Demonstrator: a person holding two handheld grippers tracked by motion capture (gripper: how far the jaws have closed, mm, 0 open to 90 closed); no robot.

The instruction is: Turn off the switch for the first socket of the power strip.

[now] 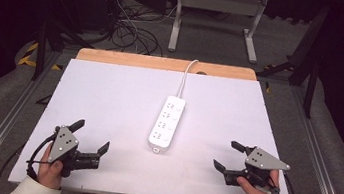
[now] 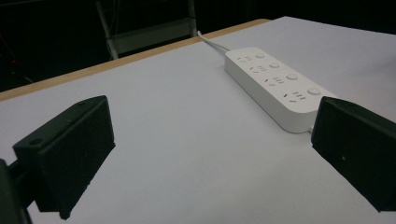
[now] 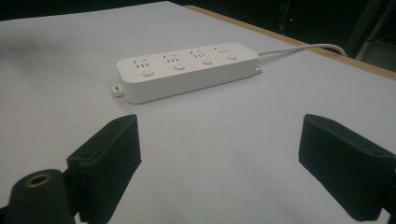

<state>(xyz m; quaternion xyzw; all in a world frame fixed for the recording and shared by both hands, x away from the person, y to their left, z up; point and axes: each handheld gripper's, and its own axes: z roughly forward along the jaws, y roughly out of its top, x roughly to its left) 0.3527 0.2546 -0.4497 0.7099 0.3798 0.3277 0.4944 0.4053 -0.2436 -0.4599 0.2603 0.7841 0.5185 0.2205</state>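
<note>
White power strip [image 3: 187, 71] lies on the table [image 3: 243, 135] — beyond the tool's [image 3: 219, 154] parted jaws.

Power strip [image 1: 166, 123] mid-table [image 1: 109, 99], left gripper [image 1: 91, 138] and right gripper [image 1: 229, 156] flanking

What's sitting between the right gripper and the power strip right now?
Nothing: bare white table separates the right gripper from the power strip, seen in the high and right gripper views.

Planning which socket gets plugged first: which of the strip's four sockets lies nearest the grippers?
The end socket of the power strip, farthest from its cable; the other three sit farther up.
</note>
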